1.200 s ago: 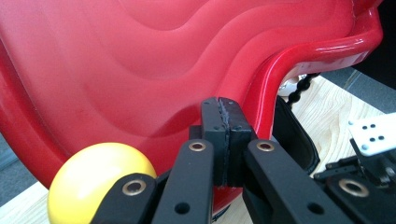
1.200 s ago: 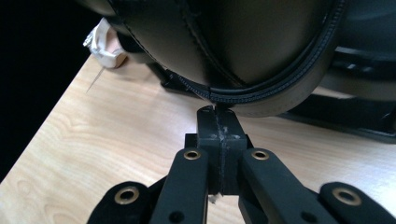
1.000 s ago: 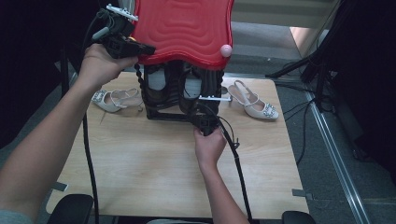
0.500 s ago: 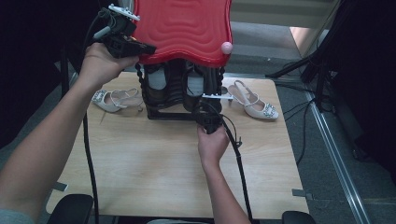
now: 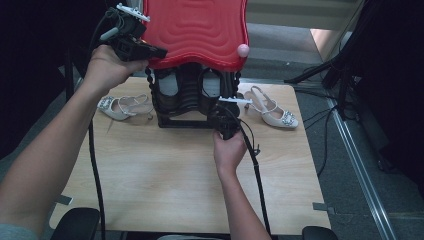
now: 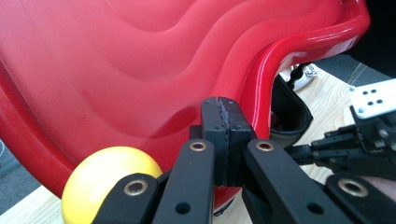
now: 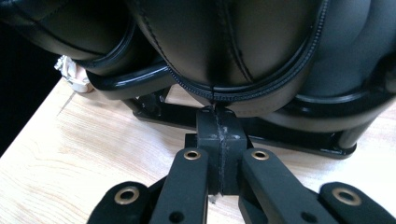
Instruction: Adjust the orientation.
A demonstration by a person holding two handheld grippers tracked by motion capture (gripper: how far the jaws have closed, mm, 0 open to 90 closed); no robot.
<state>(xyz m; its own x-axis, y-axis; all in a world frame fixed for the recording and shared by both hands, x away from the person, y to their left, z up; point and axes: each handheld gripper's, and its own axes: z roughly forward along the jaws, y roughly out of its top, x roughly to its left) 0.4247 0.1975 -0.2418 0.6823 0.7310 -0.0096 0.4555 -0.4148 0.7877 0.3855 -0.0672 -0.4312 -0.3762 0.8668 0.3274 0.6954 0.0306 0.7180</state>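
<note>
From the high view, a black shoe rack (image 5: 192, 100) with a red wavy lid (image 5: 197, 30) is seen at the table's (image 5: 165, 185) far middle, between two white slingback shoes (image 5: 122, 106). The left gripper (image 5: 150, 51) is held at the lid's left edge, the right gripper (image 5: 222, 112) at the rack's near base.

In the left gripper view, the jaws are pressed together beside the red lid (image 6: 140, 70), with nothing between them.

In the right gripper view, the jaws are closed on nothing, under a black shoe (image 7: 233, 51).

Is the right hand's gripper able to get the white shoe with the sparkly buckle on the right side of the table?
Probably yes. The white slingback shoe lies on bare wood just beside the right gripper, with nothing between them. Its fingers are shut now, so they would need to open first.
</note>
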